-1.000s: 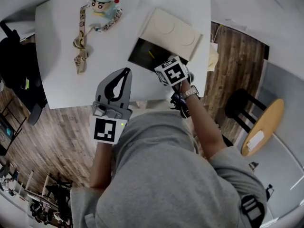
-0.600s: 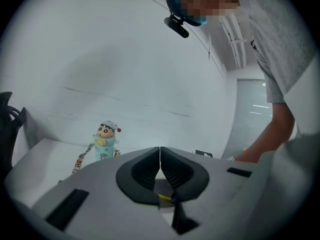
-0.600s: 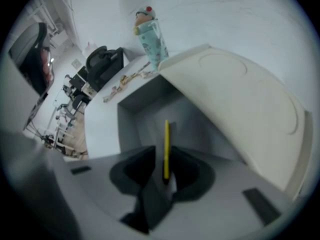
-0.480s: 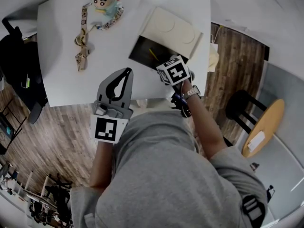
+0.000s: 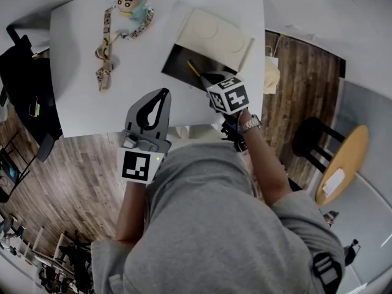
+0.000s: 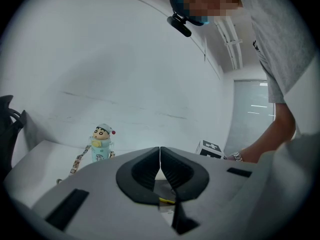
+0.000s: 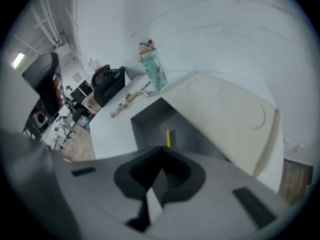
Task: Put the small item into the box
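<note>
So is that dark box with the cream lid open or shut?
Open. The cream lid stands tilted back, baring the inside of the dark box, where a thin yellow stick lies.

On your table (image 5: 79,103), the box (image 5: 177,63) sits far right, its lid (image 5: 217,32) open behind it and the small item (image 5: 193,69) inside. Left of it, at the far edge, stands the figure (image 5: 131,2). The strap (image 5: 104,48) trails nearward from the figure. Your right gripper (image 5: 211,77) is over the box's near side, and your left gripper (image 5: 164,92) is over the table's near edge.

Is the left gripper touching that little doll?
Apart. The head view shows bare table between the left gripper and the doll.
</note>
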Action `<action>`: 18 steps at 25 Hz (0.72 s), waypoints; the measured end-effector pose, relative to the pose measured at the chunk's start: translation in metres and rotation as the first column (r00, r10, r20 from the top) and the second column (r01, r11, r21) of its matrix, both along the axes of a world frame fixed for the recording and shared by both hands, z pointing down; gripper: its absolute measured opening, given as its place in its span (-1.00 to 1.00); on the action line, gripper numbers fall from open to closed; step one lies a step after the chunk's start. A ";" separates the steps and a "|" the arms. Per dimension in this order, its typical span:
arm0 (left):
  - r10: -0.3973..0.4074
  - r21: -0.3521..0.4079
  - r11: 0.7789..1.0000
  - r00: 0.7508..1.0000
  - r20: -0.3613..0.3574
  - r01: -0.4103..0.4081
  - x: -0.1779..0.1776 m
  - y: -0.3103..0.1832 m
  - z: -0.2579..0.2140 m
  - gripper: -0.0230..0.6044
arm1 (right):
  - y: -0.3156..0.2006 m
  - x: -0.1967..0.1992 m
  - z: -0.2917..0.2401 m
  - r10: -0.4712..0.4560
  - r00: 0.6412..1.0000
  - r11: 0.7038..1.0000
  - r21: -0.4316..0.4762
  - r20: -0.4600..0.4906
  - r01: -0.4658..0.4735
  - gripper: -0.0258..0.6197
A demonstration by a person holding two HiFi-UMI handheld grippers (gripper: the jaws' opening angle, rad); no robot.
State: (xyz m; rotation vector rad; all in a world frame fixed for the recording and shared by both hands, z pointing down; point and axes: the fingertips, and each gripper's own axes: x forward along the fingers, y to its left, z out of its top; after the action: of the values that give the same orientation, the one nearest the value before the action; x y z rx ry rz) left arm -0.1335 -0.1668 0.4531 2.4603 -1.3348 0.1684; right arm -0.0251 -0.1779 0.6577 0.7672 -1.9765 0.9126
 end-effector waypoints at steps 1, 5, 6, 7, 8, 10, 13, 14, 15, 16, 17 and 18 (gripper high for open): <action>-0.003 0.004 1.000 1.000 0.001 0.003 0.001 0.002 -0.001 -0.81 | 0.001 0.001 -0.005 0.005 1.000 1.000 0.012 0.012 -0.006 -0.82; -0.015 0.021 1.000 1.000 0.006 0.014 0.006 0.010 -0.004 -0.81 | 0.008 0.005 -0.025 0.014 0.999 0.998 0.063 0.049 -0.017 -0.82; -0.017 0.026 1.000 1.000 0.007 0.017 0.007 0.012 -0.005 -0.81 | 0.009 0.006 -0.029 0.015 0.998 0.997 0.072 0.058 -0.019 -0.82; -0.020 0.031 0.999 1.000 0.007 0.019 0.008 0.014 -0.006 -0.81 | 0.010 0.007 -0.033 0.015 0.998 0.996 0.081 0.064 -0.020 -0.82; -0.023 0.036 0.999 1.000 0.005 0.023 0.009 0.016 -0.007 -0.81 | 0.012 0.008 -0.037 0.014 0.997 0.996 0.092 0.069 -0.020 -0.82; -0.032 0.040 0.999 0.999 -0.003 0.032 0.012 0.020 -0.007 -0.81 | 0.016 0.012 -0.046 0.015 0.996 0.993 0.112 0.084 -0.025 -0.82; -0.041 0.050 0.998 0.999 0.001 0.041 0.017 0.026 -0.010 -0.81 | 0.021 0.016 -0.064 0.022 0.992 0.988 0.150 0.122 -0.040 -0.82; -0.043 0.059 0.997 0.999 0.007 0.042 0.018 0.028 -0.012 -0.81 | 0.023 0.017 -0.071 0.020 0.991 0.985 0.165 0.131 -0.042 -0.82; -0.043 0.071 0.997 0.999 0.012 0.043 0.019 0.030 -0.014 -0.81 | 0.026 0.018 -0.077 0.018 0.990 0.983 0.180 0.138 -0.043 -0.82; -0.043 0.082 0.996 0.999 0.012 0.042 0.021 0.032 -0.016 -0.81 | 0.028 0.019 -0.084 0.016 0.989 0.980 0.195 0.147 -0.045 -0.82; -0.045 0.089 0.995 0.999 0.006 0.044 0.022 0.034 -0.018 -0.81 | 0.030 0.019 -0.091 0.018 0.987 0.977 0.207 0.160 -0.052 -0.82; -0.049 0.092 0.995 0.999 -0.004 0.049 0.023 0.036 -0.020 -0.81 | 0.032 0.019 -0.099 0.024 0.983 0.974 0.218 0.180 -0.063 -0.82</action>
State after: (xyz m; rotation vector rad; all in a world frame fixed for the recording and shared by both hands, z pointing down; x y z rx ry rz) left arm -0.1101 -0.1310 0.4333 2.4994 -1.4314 0.0951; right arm -0.0065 -0.1461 0.5591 0.8846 -2.2531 0.8160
